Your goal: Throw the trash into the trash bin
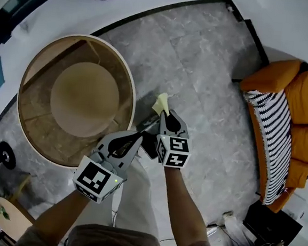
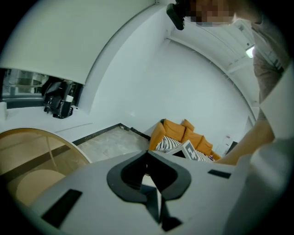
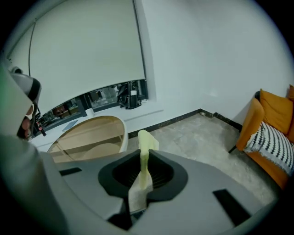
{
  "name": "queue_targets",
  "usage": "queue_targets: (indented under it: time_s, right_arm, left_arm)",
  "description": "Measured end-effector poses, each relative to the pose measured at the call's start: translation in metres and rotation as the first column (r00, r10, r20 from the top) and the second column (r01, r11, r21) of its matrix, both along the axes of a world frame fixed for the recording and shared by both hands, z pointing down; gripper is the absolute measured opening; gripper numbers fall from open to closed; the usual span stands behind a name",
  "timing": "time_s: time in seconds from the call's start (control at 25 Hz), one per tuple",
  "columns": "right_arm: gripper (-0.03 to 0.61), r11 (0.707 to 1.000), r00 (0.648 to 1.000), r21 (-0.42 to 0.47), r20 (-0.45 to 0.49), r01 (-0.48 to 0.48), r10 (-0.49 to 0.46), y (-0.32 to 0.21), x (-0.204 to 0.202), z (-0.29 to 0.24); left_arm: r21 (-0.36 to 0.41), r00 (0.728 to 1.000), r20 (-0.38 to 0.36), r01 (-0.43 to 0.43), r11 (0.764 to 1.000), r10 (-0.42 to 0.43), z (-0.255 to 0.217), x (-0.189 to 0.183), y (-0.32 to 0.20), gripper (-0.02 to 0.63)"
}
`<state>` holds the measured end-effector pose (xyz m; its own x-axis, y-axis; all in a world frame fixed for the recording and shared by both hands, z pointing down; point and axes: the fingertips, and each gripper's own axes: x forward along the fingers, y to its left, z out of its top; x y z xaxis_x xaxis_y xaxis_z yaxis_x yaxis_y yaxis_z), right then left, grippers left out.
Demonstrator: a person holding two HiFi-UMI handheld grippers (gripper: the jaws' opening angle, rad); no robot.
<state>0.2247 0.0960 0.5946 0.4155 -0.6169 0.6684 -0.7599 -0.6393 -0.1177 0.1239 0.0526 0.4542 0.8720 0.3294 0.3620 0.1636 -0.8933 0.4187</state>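
Observation:
My right gripper (image 1: pixel 164 113) (image 3: pixel 142 170) is shut on a pale yellow scrap of crumpled paper (image 1: pixel 161 103) (image 3: pixel 145 143), which sticks up past the jaw tips. It hangs over the grey stone floor, just right of the round table. My left gripper (image 1: pixel 140 137) (image 2: pixel 148 158) is close beside it on the left, with its jaws together and nothing visibly between them. Both grippers point away from the person's body, which is at the bottom of the head view. No trash bin is clearly in view.
A round wooden table with a glass top (image 1: pixel 131 93) (image 3: pixel 118 123) (image 2: pixel 69 146) stands at the left. An orange sofa (image 1: pixel 305 101) (image 2: pixel 177 131) (image 3: pixel 275 112) with a striped cushion (image 1: pixel 274 130) lines the right wall. Dark clutter (image 1: pixel 271 224) sits at the lower right.

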Motion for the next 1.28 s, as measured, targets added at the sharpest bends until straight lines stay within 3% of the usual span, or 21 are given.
queue_targets:
  time_s: [0.24,0.4,0.68,1.04,1.28]
  right_arm:
    - [0.055,0.986,0.986,0.001,0.009,-0.166,0.166,0.073,0.017,0.002]
    - [0.055,0.975,0.975,0.001,0.025,-0.221,0.220,0.101,0.016,0.007]
    - [0.055,0.971,0.968,-0.021,0.073,-0.240,0.241,0.134,0.006,0.034]
    - [0.056,0.974,0.960,-0.080,0.167,-0.214,0.225,0.143,-0.036,0.113]
    - [0.057,0.972,0.955,-0.131,0.200,-0.196,0.220,0.157,-0.055,0.140]
  left_arm:
    - [0.008,0.989,0.003,-0.150,0.989,0.150,-0.002,0.027,0.054,0.018]
    - [0.009,0.981,0.003,-0.194,0.981,0.194,-0.004,0.037,0.076,0.018]
    - [0.010,0.981,0.035,-0.192,0.981,0.191,0.010,0.039,0.099,0.018]
    - [0.002,0.983,0.111,-0.146,0.989,0.145,0.075,0.023,0.093,0.018]
    - [-0.002,0.982,0.143,-0.126,0.992,0.125,0.090,0.018,0.095,0.018]
